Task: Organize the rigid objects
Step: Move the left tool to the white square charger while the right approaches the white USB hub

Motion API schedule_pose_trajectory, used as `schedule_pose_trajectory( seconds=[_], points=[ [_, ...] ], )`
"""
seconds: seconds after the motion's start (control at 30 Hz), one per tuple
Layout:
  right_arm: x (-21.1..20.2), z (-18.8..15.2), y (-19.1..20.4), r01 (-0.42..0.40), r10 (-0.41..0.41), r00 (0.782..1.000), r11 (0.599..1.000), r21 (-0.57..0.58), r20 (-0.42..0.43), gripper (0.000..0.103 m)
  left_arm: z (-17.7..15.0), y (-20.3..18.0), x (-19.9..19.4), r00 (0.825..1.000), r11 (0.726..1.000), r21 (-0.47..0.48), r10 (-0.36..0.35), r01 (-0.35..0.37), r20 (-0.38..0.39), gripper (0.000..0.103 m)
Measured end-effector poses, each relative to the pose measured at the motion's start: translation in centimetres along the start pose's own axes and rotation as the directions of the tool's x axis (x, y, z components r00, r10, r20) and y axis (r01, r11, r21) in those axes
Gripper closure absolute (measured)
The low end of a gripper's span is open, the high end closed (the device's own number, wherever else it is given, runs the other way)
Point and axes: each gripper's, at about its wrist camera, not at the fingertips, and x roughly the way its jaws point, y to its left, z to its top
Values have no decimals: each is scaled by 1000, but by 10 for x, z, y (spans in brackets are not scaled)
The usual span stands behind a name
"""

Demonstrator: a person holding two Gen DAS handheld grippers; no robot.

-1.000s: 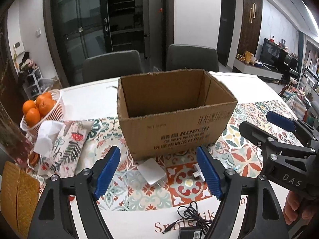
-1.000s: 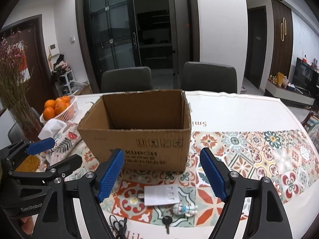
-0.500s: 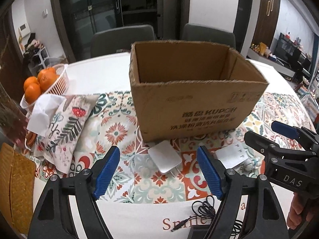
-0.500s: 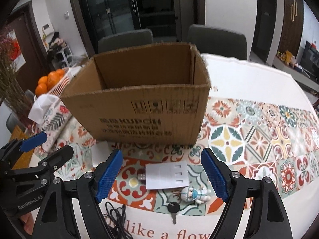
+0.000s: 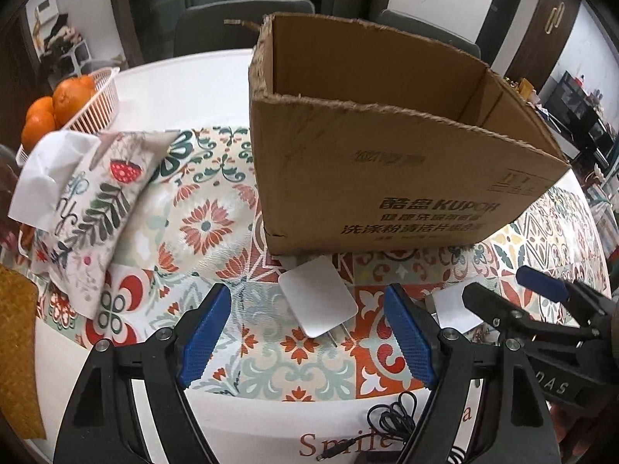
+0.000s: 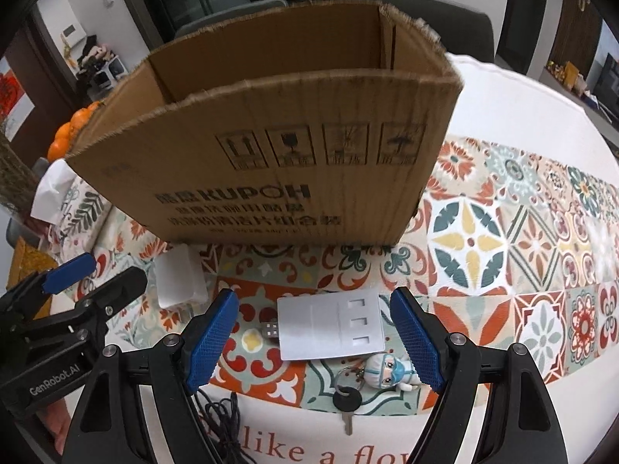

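Observation:
An open cardboard box stands on the patterned tablecloth; it also shows in the right wrist view. A white plug adapter lies in front of it, between my open left gripper's fingers and a little ahead. In the right wrist view the adapter lies to the left. A white USB hub lies between my open right gripper's fingers. A keychain figure with a key lies just below the hub. A black cable lies near the table's front edge.
A basket of oranges and a floral tissue pouch sit at the left. Grey chairs stand behind the table. The right gripper shows at the right of the left wrist view.
Both grippers have moved forward and down toward the table. The box and the white objects now look larger and closer. Both grippers stay open.

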Motion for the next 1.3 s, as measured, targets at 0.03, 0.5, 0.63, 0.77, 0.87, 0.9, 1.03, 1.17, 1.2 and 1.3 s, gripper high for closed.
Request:
schedule_pose_trajectory(
  seconds=[0.03,0.5,0.63,0.77,0.87,0.9,1.03,1.17,1.2,1.3],
  points=[
    [3,0,-1,2,-2,1000,1000,5,-7,22,1,0,4,1000,1000,-6,-1,1,-11,22],
    [41,-6,-10,-6,12,996,998,69,-88,22,5,-3,43,995,997,-57,40,-46,-90,23],
    [49,-5,-12,-16,24,995,997,79,-97,22,6,-4,52,993,996,-67,47,-54,-104,23],
    [56,-3,-14,-9,17,995,997,81,-100,22,8,-6,61,992,995,-76,52,-61,-116,23],
    [60,-2,-16,-7,16,994,996,85,-107,22,12,-7,67,991,995,-72,64,-72,-120,23],
    [61,-2,-16,-5,14,994,996,86,-108,22,13,-8,69,990,995,-66,69,-78,-120,24],
    [68,-4,-16,-6,14,995,997,79,-102,22,13,-13,81,987,994,-58,83,-92,-138,31],
    [69,-8,-15,-2,8,996,997,72,-88,22,10,-15,91,985,994,-80,56,-70,-162,42],
    [69,-7,-15,-2,8,996,997,71,-88,22,9,-14,93,985,994,-85,49,-64,-166,43],
    [68,-11,-14,2,4,997,998,71,-83,22,9,-15,94,986,995,-82,48,-61,-157,48]
  ],
)
